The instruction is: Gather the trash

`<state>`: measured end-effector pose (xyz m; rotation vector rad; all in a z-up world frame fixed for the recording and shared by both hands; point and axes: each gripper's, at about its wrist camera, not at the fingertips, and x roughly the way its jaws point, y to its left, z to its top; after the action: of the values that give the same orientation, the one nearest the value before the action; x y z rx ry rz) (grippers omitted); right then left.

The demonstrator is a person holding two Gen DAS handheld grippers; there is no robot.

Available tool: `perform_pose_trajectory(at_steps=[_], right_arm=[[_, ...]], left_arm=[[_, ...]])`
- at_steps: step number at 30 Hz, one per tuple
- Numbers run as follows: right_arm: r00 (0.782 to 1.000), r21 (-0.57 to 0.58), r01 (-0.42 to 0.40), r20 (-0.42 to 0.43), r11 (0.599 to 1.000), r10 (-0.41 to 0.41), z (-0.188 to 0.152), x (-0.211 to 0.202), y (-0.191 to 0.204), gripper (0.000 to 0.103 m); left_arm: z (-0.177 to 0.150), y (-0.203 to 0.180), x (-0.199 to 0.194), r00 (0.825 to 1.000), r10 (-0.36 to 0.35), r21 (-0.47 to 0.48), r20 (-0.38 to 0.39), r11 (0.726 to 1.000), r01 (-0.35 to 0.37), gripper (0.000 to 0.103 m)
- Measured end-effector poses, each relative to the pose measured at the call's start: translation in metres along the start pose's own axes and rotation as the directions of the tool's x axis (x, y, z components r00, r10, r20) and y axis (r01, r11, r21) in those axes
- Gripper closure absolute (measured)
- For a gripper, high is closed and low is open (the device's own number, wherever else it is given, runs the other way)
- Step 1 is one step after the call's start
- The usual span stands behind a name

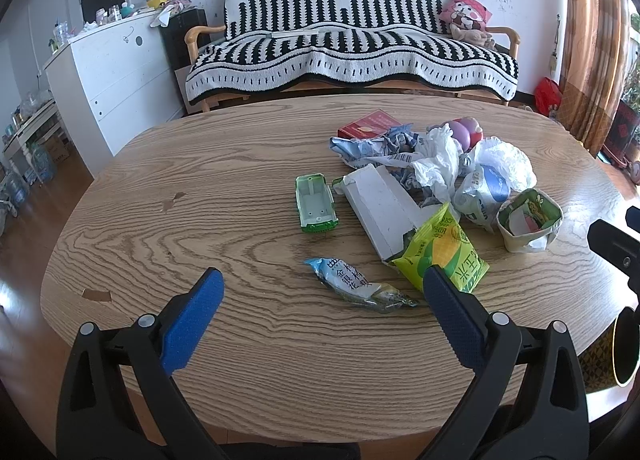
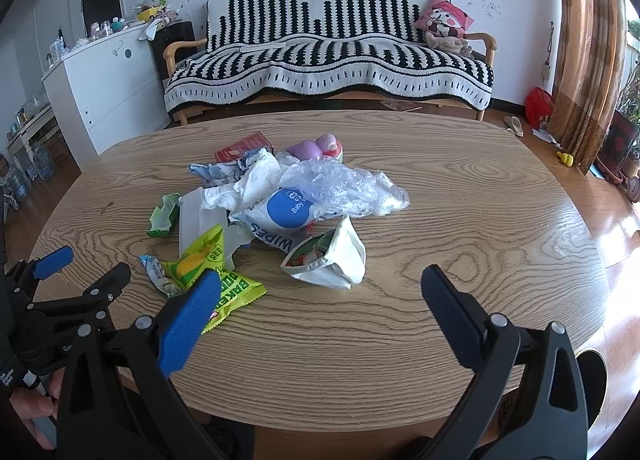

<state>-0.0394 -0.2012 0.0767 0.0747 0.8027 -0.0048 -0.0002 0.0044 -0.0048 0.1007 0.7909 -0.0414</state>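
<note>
A pile of trash lies on the oval wooden table (image 1: 200, 219). It holds a blue sachet (image 1: 352, 284), a yellow-green snack bag (image 1: 444, 252), a white carton (image 1: 380, 207), a green plastic tray (image 1: 316, 203), a crumpled paper cup (image 1: 528, 219), a wipes pack (image 2: 280, 215) and clear plastic film (image 2: 344, 183). My left gripper (image 1: 320, 280) is open and empty, just short of the sachet. My right gripper (image 2: 320, 284) is open and empty, just short of the paper cup (image 2: 332, 256). The left gripper also shows at the left of the right wrist view (image 2: 88, 264).
A red box (image 1: 368, 123) and a purple and red toy (image 1: 466, 129) lie behind the pile. A black round bin (image 1: 626, 344) stands by the table's right edge. A striped sofa (image 1: 352, 47) and a white cabinet (image 1: 116, 71) stand beyond the table.
</note>
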Motion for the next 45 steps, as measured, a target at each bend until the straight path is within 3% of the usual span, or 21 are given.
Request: perform_pose_trajectory(at_steps=[27, 32, 37, 41, 45], right_arm=[[1.000, -0.001, 0.001, 0.002, 1.000, -0.001, 0.000, 0.002, -0.001, 0.006], [1.000, 0.002, -0.002, 0.002, 1.000, 0.002, 0.000, 0.000, -0.001, 0.006], [1.000, 0.004, -0.013, -0.009, 1.000, 0.013, 0.001, -0.003, -0.007, 0.006], [0.999, 0.026, -0.031, -0.023, 0.999, 0.032, 0.000, -0.001, -0.017, 0.006], [0.999, 0.046, -0.040, -0.035, 0.998, 0.041, 0.001, 0.005, -0.022, 0.006]], left_arm=[[-0.001, 0.000, 0.001, 1.000, 0.002, -0.002, -0.001, 1.000, -0.002, 0.006], [0.002, 0.016, 0.007, 1.000, 0.002, -0.042, -0.019, 0.999, -0.003, 0.006], [0.006, 0.037, 0.025, 0.997, 0.037, -0.038, -0.063, 0.998, -0.040, 0.006], [0.019, 0.043, 0.056, 0.989, -0.002, -0.045, -0.146, 0.999, -0.004, 0.006], [0.039, 0.030, 0.097, 0.982, 0.043, 0.023, -0.186, 0.999, -0.040, 0.006]])
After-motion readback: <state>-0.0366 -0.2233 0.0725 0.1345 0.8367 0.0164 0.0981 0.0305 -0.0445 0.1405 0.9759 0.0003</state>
